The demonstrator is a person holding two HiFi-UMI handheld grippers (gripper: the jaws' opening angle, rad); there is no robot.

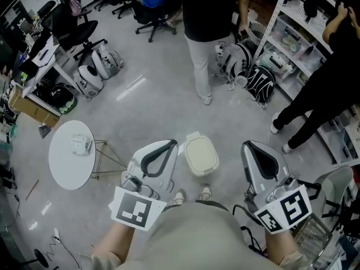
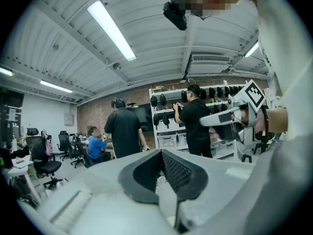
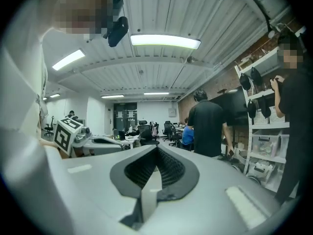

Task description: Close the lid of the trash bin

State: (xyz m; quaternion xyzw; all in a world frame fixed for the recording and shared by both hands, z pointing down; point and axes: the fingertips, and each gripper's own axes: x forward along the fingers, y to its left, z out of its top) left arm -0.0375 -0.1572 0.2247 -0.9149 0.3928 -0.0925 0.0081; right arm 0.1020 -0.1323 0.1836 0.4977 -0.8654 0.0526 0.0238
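The trash bin (image 1: 201,155) stands on the floor between the two grippers, just right of the left gripper (image 1: 170,144) and left of the right gripper (image 1: 251,147), below both and right in front of the person's shoes (image 1: 192,195). Its cream lid (image 1: 201,151) looks flat and down over the bin's mouth, as the task wants, though from straight above a small gap at the rim could not be told. Both grippers are held up off the floor and point out into the room rather than at the bin, which I judge a resting or carrying pose: each gripper view shows its jaws brought together with nothing between them. There is bare floor all round the bin. A round white counter (image 1: 68,161) stands well off beyond the left gripper, and a standing person (image 1: 199,55) is farther ahead, so a reach down to the lid looks unhindered.
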